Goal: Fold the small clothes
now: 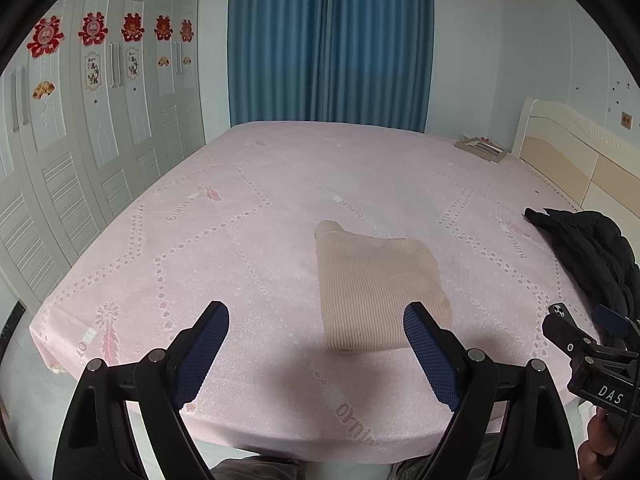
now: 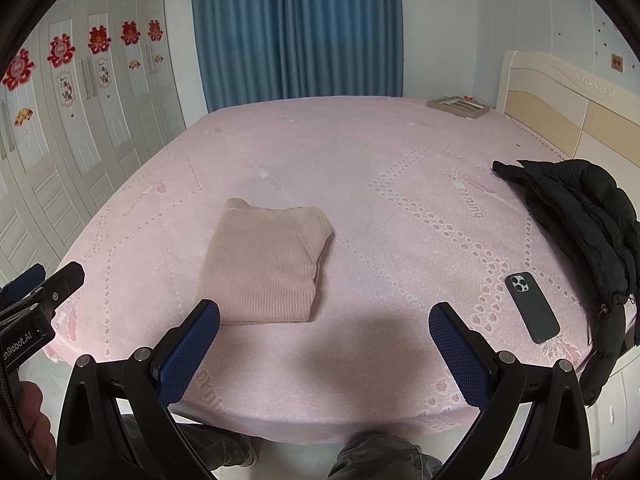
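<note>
Sweater (image 2: 266,262) folded on bed (image 2: 400,168) (both tongs wide, empty).

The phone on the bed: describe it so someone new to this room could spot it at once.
Start from the big pink bed. Along its right side lies a heap of black jacket; the phone lies just beside it, near the front edge, face down. It is a flat, dark slab with a camera cluster at its far end, unlike the folded beige sweater to its left.

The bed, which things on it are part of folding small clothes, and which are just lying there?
Part of the job:
- folded beige knit sweater

Just lying about:
- black puffer jacket
- dark phone
- flat box near the headboard
</note>
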